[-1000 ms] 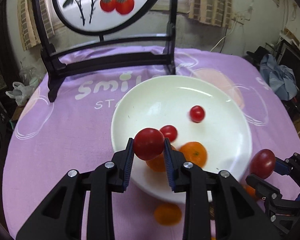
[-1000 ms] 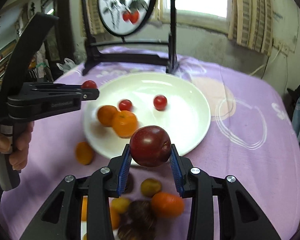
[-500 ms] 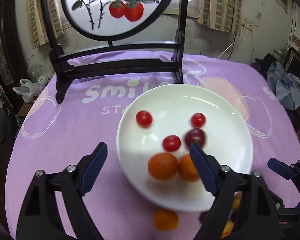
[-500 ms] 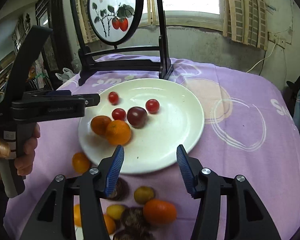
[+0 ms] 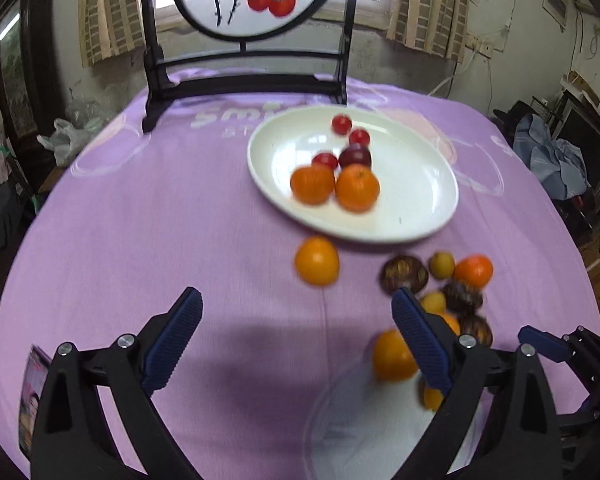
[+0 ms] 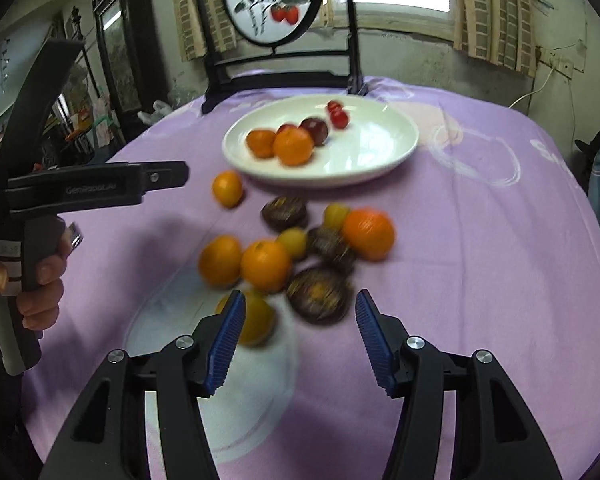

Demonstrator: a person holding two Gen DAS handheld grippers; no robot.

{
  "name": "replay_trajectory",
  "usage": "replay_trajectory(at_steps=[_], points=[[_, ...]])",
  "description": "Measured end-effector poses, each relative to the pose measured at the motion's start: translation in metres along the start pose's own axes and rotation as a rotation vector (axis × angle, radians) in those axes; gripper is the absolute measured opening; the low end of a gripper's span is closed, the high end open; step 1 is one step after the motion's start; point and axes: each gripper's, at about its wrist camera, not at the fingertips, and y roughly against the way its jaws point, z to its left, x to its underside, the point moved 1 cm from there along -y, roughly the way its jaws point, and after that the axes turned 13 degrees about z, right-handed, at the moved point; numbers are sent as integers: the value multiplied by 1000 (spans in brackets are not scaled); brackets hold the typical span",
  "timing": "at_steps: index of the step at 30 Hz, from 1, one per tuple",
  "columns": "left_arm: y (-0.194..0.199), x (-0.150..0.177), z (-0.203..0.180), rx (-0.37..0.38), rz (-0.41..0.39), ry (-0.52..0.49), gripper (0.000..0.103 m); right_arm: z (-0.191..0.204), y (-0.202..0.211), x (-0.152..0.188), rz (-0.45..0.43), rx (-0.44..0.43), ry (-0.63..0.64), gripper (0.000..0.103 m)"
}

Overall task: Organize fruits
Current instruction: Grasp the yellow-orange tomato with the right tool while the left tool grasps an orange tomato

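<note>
A white plate (image 5: 420, 216) (image 6: 372, 148) holds two oranges (image 5: 356, 188), a dark plum (image 5: 355, 156) and three cherry tomatoes (image 5: 342, 124). One orange (image 5: 317, 261) lies alone on the purple cloth in front of the plate. A pile of oranges, small yellow fruits and dark brown fruits (image 6: 320, 248) lies nearer. My left gripper (image 5: 296, 300) hovers over bare cloth, its jaws opening wide with nothing between them. My right gripper (image 6: 300, 300) hangs just before the pile, its jaws opening, with no fruit pressed by the pads.
A black stand with a round painted screen (image 5: 244, 12) stands at the table's far edge behind the plate. A small printed card (image 5: 34, 392) lies at the near left. A hand (image 6: 40, 284) holds the left gripper's handle. Clutter surrounds the round table.
The left gripper let go of a cherry tomato and the right let go of the dark plum; both fruits now lie on the plate. Both grippers drew back from the plate.
</note>
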Motion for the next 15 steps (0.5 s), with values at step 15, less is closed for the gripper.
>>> replay_trajectory(at_steps=[15], points=[[-18, 24, 15, -45, -41, -21, 93, 42, -44, -1, 98, 95, -19, 42]])
